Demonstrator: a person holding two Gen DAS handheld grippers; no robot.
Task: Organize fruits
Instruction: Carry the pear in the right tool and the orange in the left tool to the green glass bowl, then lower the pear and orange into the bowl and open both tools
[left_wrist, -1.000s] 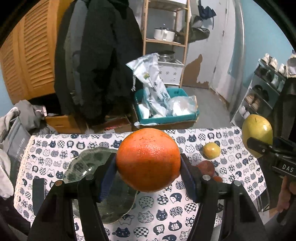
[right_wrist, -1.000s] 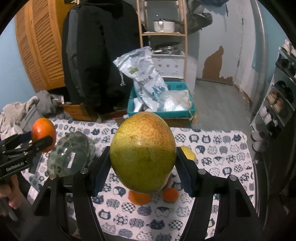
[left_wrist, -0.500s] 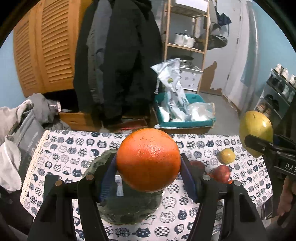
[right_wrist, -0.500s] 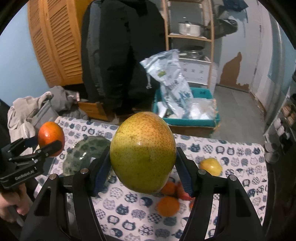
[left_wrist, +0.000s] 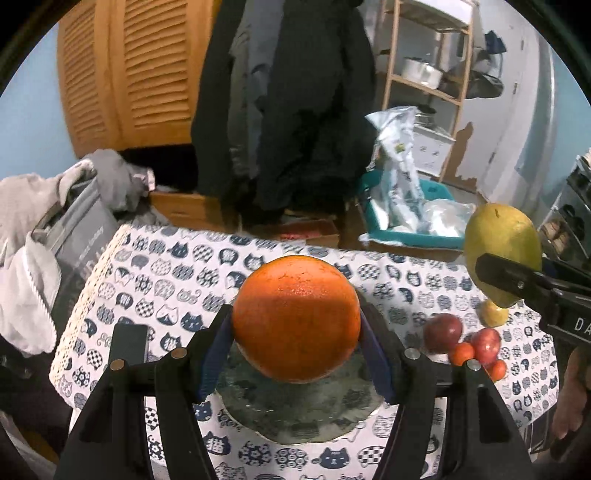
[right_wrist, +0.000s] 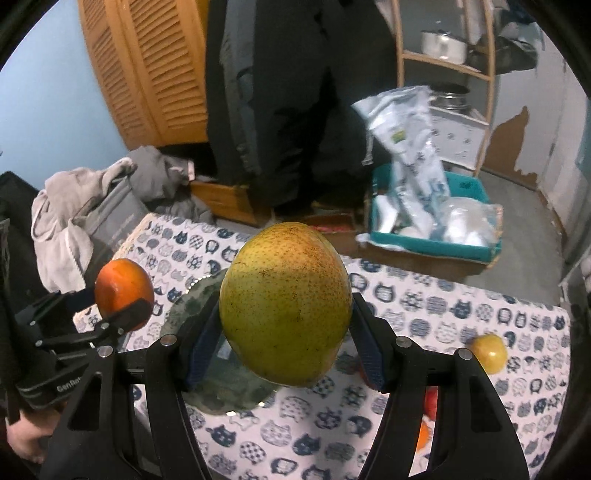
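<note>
My left gripper (left_wrist: 295, 321) is shut on a big orange (left_wrist: 295, 317), held in the air over a dark glass plate (left_wrist: 299, 410) on the cat-print tablecloth (left_wrist: 177, 273). My right gripper (right_wrist: 284, 314) is shut on a large yellow-green mango (right_wrist: 284, 310), just right of the same plate (right_wrist: 229, 391). The mango (left_wrist: 502, 251) also shows at the right edge of the left wrist view, and the orange (right_wrist: 123, 288) at the left of the right wrist view. On the cloth lie red apples (left_wrist: 443, 332), small tangerines (left_wrist: 461, 352) and a yellow fruit (right_wrist: 487, 352).
Beyond the table's far edge a dark coat (left_wrist: 295, 110) hangs, with a teal crate of plastic bags (left_wrist: 410, 218) on the floor. Grey clothes (left_wrist: 44, 236) pile up at the table's left side. A wooden shelf with a pot (left_wrist: 424, 74) stands behind.
Both grippers have swung left across the table with their fruits. The plate now lies under the orange, and the loose fruits have slid to the right in both views.
</note>
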